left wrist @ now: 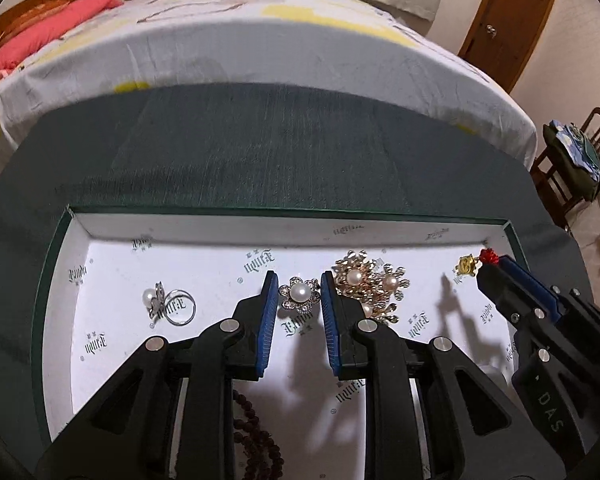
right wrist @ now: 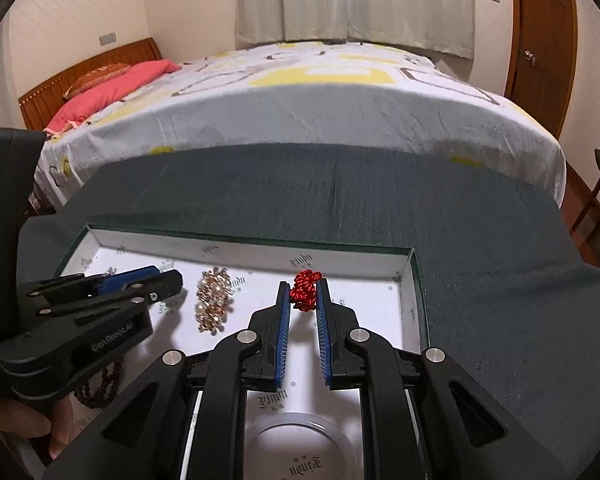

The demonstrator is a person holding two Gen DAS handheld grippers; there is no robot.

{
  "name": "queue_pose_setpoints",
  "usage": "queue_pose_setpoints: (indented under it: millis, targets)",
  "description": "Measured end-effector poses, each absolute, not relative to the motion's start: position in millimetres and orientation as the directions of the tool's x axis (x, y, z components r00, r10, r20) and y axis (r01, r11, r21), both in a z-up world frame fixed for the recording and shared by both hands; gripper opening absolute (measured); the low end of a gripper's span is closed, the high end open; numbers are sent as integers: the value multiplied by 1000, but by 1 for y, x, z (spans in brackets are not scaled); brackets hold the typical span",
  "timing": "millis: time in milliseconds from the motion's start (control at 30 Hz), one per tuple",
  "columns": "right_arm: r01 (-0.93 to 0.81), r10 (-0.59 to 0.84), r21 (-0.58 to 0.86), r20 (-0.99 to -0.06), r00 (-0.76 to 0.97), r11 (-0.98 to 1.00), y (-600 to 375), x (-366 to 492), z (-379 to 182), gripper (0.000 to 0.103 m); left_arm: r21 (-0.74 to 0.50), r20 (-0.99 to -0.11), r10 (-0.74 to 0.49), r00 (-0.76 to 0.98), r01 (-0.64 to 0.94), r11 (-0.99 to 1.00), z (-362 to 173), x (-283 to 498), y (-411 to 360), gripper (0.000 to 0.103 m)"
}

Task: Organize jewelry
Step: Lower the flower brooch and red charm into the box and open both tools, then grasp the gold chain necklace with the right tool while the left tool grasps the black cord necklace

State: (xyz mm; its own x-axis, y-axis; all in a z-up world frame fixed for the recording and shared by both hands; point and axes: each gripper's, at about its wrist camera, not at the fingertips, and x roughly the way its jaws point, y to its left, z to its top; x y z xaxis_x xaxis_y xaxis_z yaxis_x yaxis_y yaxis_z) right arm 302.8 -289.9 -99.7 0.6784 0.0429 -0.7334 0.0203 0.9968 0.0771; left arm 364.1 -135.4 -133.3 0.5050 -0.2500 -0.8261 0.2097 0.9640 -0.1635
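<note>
A shallow white box [left wrist: 260,226] [right wrist: 240,246] with a green rim lies on the dark green table. In the left wrist view my left gripper [left wrist: 299,285] is open, its tips either side of a silver flower brooch with a pearl [left wrist: 299,293]. A gold pearl brooch cluster [left wrist: 374,286] [right wrist: 214,298] lies just to its right, and a pearl ring [left wrist: 168,304] to its left. In the right wrist view my right gripper [right wrist: 303,285] is shut on a red knotted cord ornament [right wrist: 306,289] [left wrist: 488,256]. A small gold charm [left wrist: 465,266] sits by it.
Dark wooden beads [left wrist: 256,436] [right wrist: 100,384] lie at the box's near side. A clear round bangle [right wrist: 300,440] lies under the right gripper. A bed [left wrist: 260,40] stands behind the table, a wooden chair [left wrist: 572,168] at right, a door [right wrist: 540,40] beyond.
</note>
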Motion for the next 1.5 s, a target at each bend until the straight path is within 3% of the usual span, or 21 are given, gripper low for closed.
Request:
queue_pose_setpoints:
  millis: [67,167,233,300,433,767,933,1233,1500]
  targets:
    - [20,45,79,-740,671,997,-291,305,-100,14,-168,-827,-251,503,206,964,-134,364,-134,22]
    - [13,44,69,-751,659,998,-289,308,-102,14,-165,-834,-251,492,211,963,-135,364,-135,37]
    - [13,42,68,-751,658,998,-289,308,-102,15,-162,-835,-246,492,208,965,-134,365,-135,55]
    - [15,42,69,-753,657,998,-290,308,-102,16,-170,-830,-252,497,205,964,-133,365,-136,58]
    - [19,37,68,-731,682,997,-290,304,-95,55,-175,-815,-259,518,206,963,-129,362,-133,69]
    - [33,30,81,-668,744,996,-284,273,-73,57,-209,-720,-308,622,229,951,-89,328,-101,82]
    - [33,29,85,-636,771,996,-275,243,-63,57,-152,-671,-277,688,238,959,-73,294,-81,88]
    - [2,62,104,-613,787,995,-241,182,-64,57,-91,-631,-220,744,212,973,-64,226,-32,89]
    - [-54,104,99,-631,769,994,-198,145,-83,57,-36,-660,-166,733,190,981,-73,188,9,89]
